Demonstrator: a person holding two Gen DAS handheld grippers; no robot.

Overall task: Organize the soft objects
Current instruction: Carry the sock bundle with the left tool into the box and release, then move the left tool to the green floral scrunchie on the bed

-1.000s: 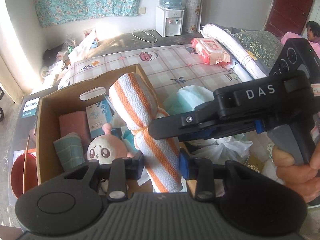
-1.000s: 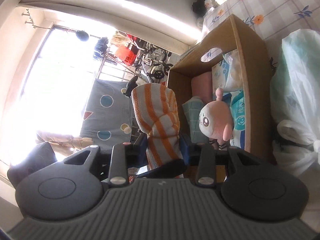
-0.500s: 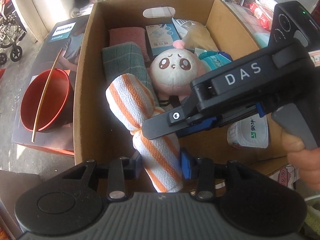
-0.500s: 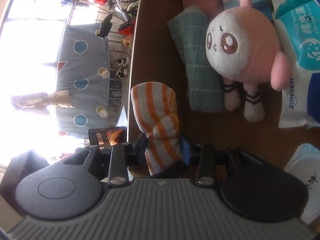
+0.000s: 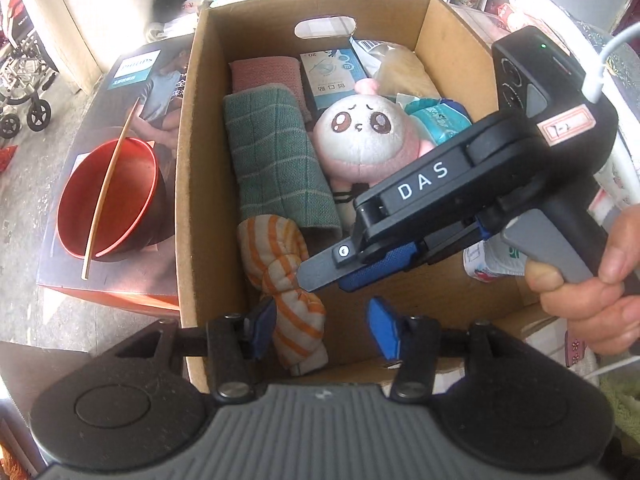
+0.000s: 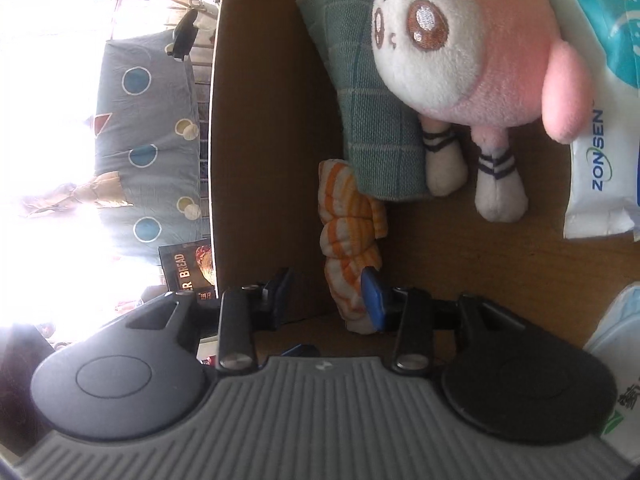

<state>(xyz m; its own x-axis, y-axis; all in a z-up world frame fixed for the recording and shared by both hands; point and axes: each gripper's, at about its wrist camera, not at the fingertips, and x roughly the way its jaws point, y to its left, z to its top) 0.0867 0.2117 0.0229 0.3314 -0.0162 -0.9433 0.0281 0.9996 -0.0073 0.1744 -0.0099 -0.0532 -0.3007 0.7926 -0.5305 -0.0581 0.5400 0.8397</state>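
An orange-and-white striped rolled towel [image 5: 288, 280] lies on the floor of the cardboard box [image 5: 188, 184], in its near left corner. My left gripper [image 5: 322, 328] points down over it with its jaws opening. The towel rests against the left pad and is well clear of the other. My right gripper [image 5: 332, 276] reaches in from the right, its jaws also opening. In the right wrist view the towel [image 6: 348, 224] touches only one pad of that gripper [image 6: 324, 296]. A pink plush doll [image 5: 360, 136] and a green checked cloth [image 5: 276, 160] lie just beyond.
Further into the box are a pink cloth [image 5: 264, 72], a small blue carton [image 5: 328, 76] and a wipes pack [image 5: 436, 116]. A red bowl [image 5: 108, 192] with a chopstick sits on a printed box to the left. A person's hand [image 5: 592, 296] holds the right gripper.
Both grippers carried the towel from above the bed down into the box. Their jaws then spread and the towel settled, slumped, on the box floor.
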